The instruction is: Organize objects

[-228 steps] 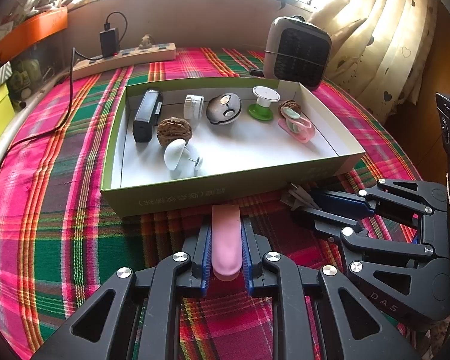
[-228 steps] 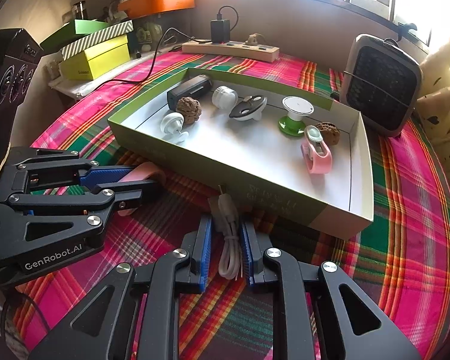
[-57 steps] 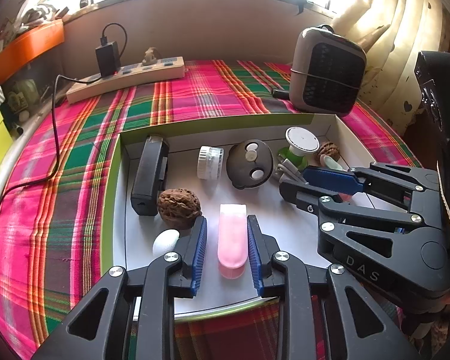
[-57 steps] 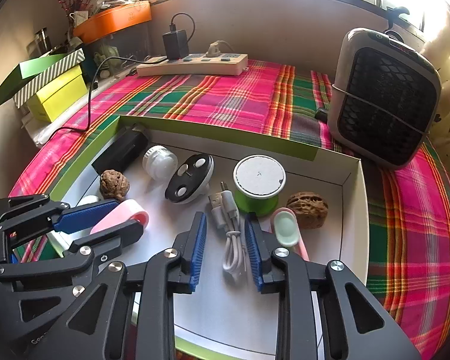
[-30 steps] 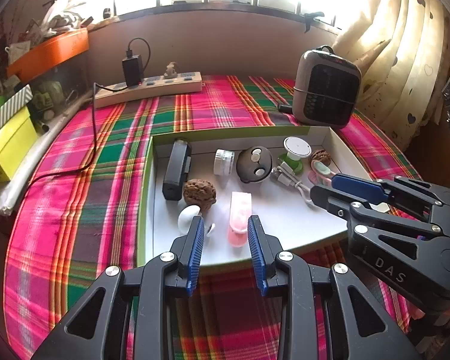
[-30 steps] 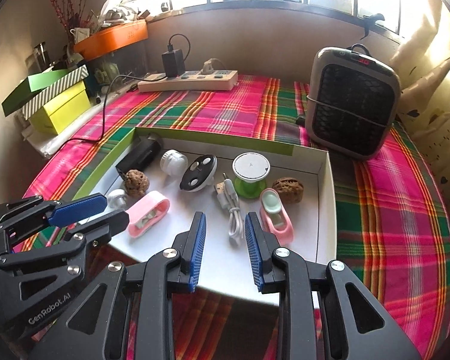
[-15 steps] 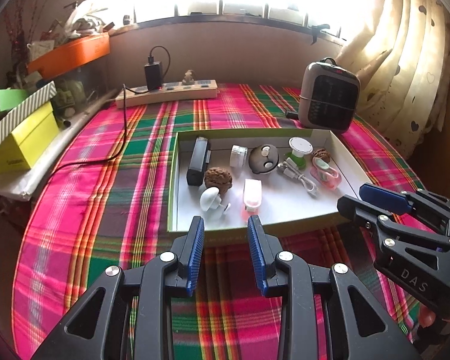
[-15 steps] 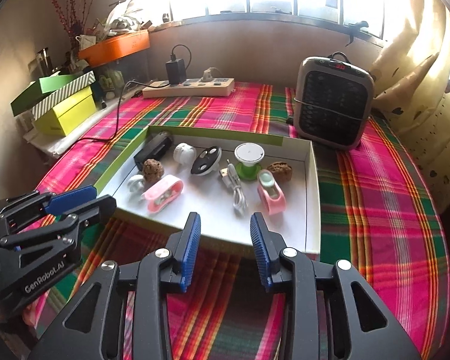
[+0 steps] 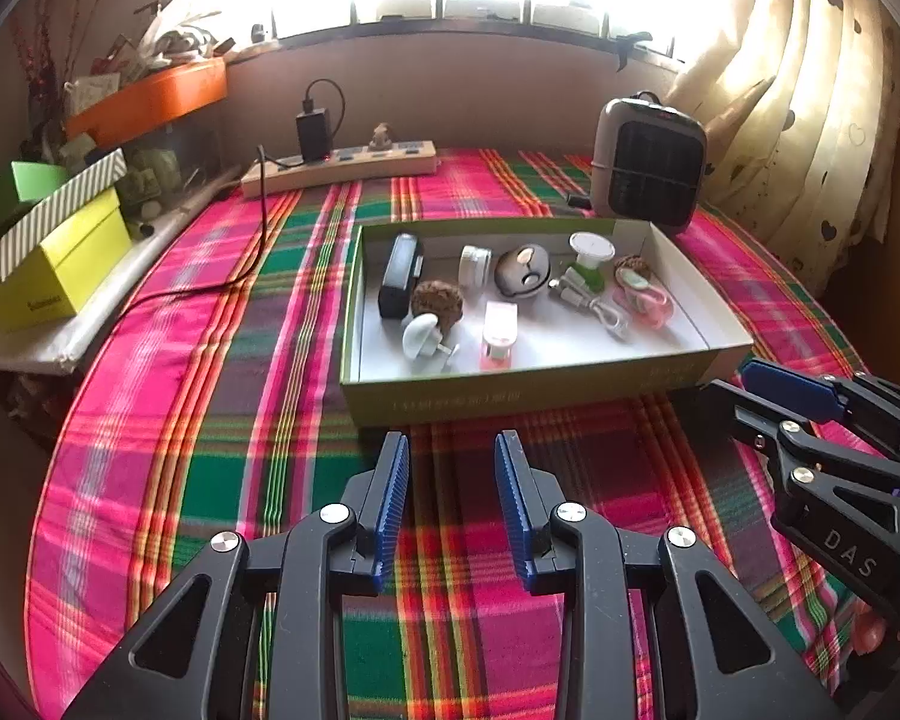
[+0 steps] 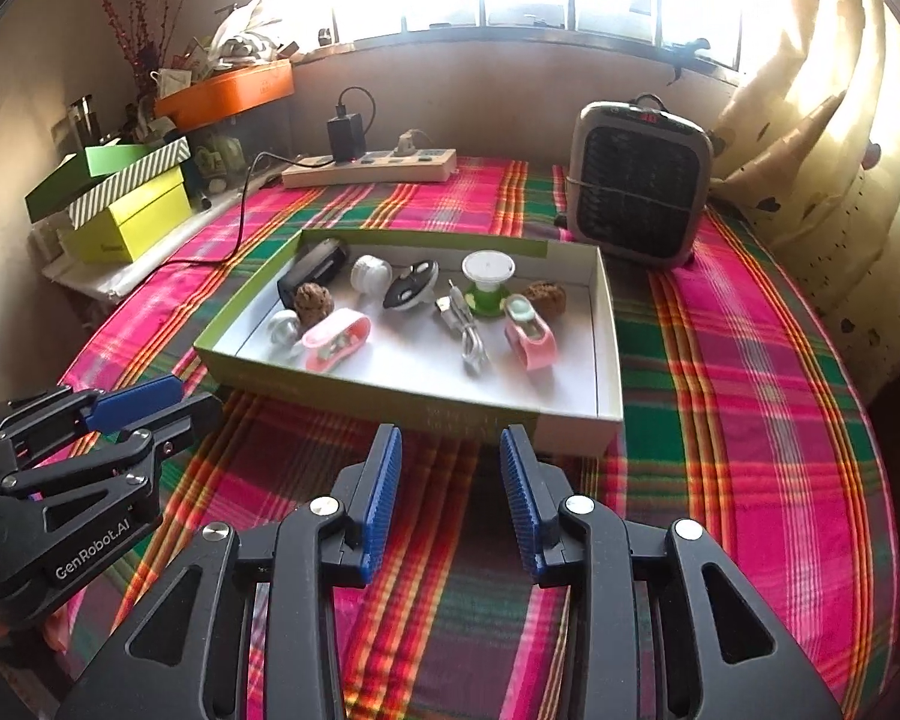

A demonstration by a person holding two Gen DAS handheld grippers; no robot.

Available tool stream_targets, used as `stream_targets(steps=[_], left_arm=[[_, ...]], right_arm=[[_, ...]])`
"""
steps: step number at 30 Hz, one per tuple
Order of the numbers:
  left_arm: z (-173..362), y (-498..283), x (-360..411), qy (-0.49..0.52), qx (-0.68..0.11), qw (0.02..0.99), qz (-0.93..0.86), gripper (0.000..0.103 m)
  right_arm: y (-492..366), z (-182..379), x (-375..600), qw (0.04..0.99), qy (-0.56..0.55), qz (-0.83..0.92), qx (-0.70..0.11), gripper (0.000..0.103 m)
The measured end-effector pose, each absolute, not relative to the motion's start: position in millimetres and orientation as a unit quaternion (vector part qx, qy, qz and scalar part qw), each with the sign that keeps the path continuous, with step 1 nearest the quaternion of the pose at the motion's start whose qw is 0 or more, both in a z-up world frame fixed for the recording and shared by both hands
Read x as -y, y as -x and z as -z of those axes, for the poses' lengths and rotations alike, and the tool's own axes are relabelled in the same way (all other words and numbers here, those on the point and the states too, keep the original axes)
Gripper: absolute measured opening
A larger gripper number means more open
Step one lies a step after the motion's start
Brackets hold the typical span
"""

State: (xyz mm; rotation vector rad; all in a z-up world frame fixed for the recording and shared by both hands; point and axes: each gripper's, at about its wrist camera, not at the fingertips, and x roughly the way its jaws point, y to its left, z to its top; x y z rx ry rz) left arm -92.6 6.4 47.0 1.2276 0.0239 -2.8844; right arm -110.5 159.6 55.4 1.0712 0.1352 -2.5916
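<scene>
Looks like somebody's home: plaid tablecloth, heart-print curtains right of a small heater, power strip left of it.

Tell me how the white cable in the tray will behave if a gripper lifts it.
The white cable lies bundled in loose loops, so it is probably floppy and would sag or unfurl when lifted. It looks thin, so likely light. Its smooth sheath may slip between the fingers unless they grip across the whole bundle.

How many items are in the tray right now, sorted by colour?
Pink: 2 (clip, holder)
White: 3 (plug, jar, cable)
Brown: 2 walnuts
Black: 2 (box, round case)
Green-white: 1 stand
Total: 10
</scene>
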Motion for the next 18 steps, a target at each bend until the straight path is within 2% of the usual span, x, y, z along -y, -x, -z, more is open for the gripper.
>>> stream_targets(steps=[18], left_arm=[[-16.6,78.2,-9.5,-0.430,0.001,0.006,0.903,0.028]], right_arm=[[92.8,-25.2,-168.1,0.151,-0.413,0.897,-0.044,0.040]])
